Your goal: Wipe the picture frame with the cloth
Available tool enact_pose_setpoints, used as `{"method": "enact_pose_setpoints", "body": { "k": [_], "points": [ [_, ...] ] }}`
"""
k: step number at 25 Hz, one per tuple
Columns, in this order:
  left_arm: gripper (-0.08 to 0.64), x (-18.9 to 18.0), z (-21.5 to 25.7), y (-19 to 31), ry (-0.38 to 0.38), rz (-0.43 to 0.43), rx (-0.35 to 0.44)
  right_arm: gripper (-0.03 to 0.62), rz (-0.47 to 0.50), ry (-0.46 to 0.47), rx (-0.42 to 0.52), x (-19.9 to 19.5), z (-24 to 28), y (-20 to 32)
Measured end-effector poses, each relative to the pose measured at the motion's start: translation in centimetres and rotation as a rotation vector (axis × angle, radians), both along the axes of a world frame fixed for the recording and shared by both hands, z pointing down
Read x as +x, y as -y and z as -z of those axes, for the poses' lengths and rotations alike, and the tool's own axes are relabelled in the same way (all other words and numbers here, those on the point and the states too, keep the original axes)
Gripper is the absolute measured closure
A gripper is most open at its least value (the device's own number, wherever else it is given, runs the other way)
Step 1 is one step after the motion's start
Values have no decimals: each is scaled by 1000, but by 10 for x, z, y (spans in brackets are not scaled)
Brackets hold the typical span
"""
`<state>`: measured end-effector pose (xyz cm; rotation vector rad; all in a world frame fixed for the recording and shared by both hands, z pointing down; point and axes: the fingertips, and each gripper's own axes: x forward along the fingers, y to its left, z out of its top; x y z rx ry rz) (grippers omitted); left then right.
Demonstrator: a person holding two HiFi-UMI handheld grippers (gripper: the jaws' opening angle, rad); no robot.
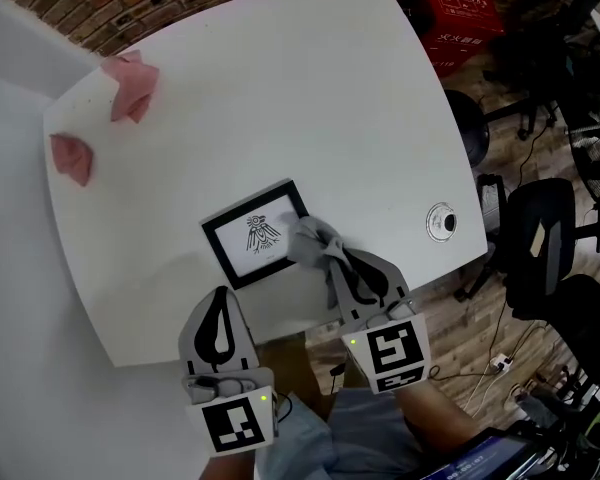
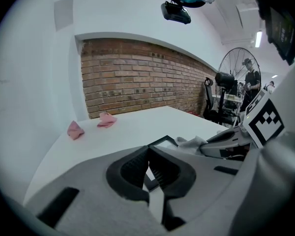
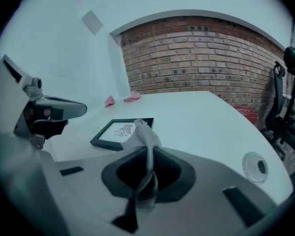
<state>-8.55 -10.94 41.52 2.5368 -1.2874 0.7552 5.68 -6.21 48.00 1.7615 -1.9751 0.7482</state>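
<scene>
A black picture frame [image 1: 253, 233] with a bird drawing lies flat on the white table [image 1: 280, 98]. My right gripper [image 1: 332, 258] is shut on a grey cloth [image 1: 315, 242], which rests on the frame's right edge. In the right gripper view the cloth [image 3: 145, 140] rises between the jaws, just in front of the frame [image 3: 120, 132]. My left gripper [image 1: 220, 303] is shut and holds nothing; it hovers at the table's near edge, below the frame. In the left gripper view the frame [image 2: 162, 141] shows past the closed jaws.
Two pink cloths [image 1: 132, 85] [image 1: 72, 156] lie at the table's far left. A round cable grommet [image 1: 441, 222] sits near the right edge. Office chairs [image 1: 545, 233] and a red crate [image 1: 458, 16] stand on the floor to the right.
</scene>
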Motion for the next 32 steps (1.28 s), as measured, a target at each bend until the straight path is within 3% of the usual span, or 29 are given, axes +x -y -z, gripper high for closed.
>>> {"method": "enact_pose_setpoints", "body": {
  "k": [7, 12, 24, 32],
  "points": [
    [551, 11, 22, -9, -16, 19, 46, 557, 1, -33, 54, 23, 27, -1],
    [551, 0, 44, -9, -30, 64, 88, 557, 38, -49, 108, 18, 55, 11],
    [551, -69, 65, 0, -26, 204, 120, 557, 184, -40, 176, -57, 86, 53],
    [551, -114, 52, 10, -13, 264, 91, 557, 245, -21, 142, -108, 74, 72]
  ]
}}
